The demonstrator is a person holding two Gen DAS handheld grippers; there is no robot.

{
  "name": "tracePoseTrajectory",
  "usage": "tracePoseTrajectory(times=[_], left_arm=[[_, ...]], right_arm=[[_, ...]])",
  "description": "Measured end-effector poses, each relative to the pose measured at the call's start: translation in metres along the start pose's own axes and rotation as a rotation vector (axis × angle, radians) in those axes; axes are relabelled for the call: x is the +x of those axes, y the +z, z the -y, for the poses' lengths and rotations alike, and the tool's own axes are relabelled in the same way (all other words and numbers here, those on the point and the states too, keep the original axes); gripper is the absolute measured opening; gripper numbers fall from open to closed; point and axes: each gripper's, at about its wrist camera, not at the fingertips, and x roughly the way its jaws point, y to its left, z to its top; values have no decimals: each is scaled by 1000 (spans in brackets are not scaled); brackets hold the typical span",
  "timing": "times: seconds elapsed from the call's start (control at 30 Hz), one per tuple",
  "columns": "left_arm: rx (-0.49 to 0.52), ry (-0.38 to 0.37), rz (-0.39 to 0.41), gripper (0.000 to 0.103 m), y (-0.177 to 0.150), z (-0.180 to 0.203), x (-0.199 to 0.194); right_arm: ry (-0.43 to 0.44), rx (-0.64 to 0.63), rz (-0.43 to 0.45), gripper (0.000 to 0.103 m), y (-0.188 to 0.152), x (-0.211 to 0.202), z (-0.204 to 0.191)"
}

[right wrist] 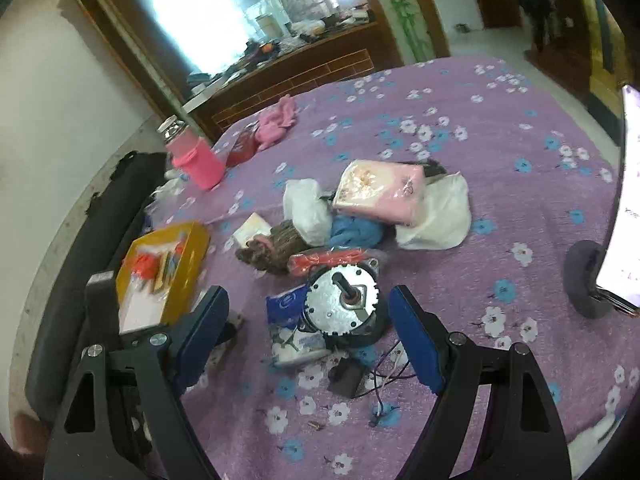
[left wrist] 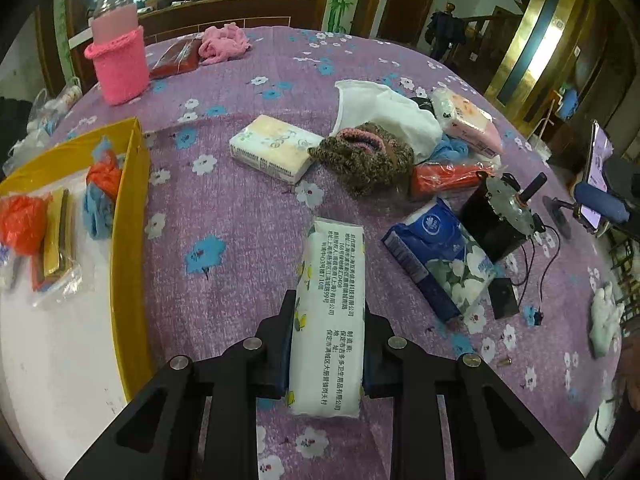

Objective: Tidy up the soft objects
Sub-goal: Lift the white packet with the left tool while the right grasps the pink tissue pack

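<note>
Left tongs (left wrist: 325,344) clamped on tissue pack (left wrist: 330,312) mid-length | soft, light, slick wrap, squeezes easy | right tongs (right wrist: 308,340) wide, empty, motor (right wrist: 344,308) ahead

Open purple flowered cloth (left wrist: 240,216) between yellow tray wall (left wrist: 130,216) and white printed tissue pack (left wrist: 330,320): clear lane toward tray. Tray floor near wall partly taken by orange and blue crumpled bits (left wrist: 100,192). Right of pack: blue floral tissue pack (left wrist: 436,256), black motor with silver toothed face (right wrist: 340,308), loose wires (right wrist: 384,380) crowd passage. Ahead: pile of brown knit item (left wrist: 364,160), white bag (left wrist: 384,116), pink tissue pack (right wrist: 380,192). Far cloth beyond pile bare. Phone on stand (right wrist: 628,216) blocks right edge.
</note>
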Motion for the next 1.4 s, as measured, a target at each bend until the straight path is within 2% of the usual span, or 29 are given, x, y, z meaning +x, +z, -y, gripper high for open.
tracePoseTrajectory(times=[0.07, 0.17, 0.33, 0.47, 0.6, 0.7, 0.83, 0.93, 1.13, 1.2, 1.23, 1.27, 1.3, 1.4], left_arm=[[-28, -5, -15, 24, -4, -5, 2], [-55, -10, -10, 25, -6, -9, 2], [-97, -16, -7, 28, -7, -14, 1], [-75, 9, -5, 35, -7, -7, 3], [-69, 20, -12, 37, -5, -3, 4], [-71, 29, -14, 37, -3, -3, 5], [-69, 40, -14, 41, 0, 0, 7], [-68, 49, -10, 42, 1, 2, 9], [-68, 58, -1, 42, 2, 2, 11], [-68, 69, 4, 35, 1, 2, 10], [-68, 72, 6, 25, 1, 1, 10], [-70, 67, 7, 24, 0, -1, 9], [-86, 52, 7, 24, -1, -3, 7], [-109, 30, 18, 23, -4, -8, 0]], right_arm=[[-39, 9, 19, 82, 0, -2, -4], [-141, 81, 48, 82, 21, -2, 12], [-171, 83, -38, 82, 61, 30, 30], [-221, -51, -89, 82, 82, 62, 19], [-307, -306, -124, 82, 91, 83, 0], [-334, -449, -160, 82, 88, 91, -7], [-331, -530, -201, 82, 85, 100, -6], [-324, -544, -218, 81, 85, 111, -2], [-289, -541, -236, 63, 78, 124, 1], [-285, -530, -219, 57, 77, 122, 0], [-278, -511, -210, 51, 78, 119, 2], [-273, -498, -203, 33, 78, 116, 2], [-269, -477, -191, 27, 79, 112, 3], [-260, -425, -177, 23, 82, 102, 7]])
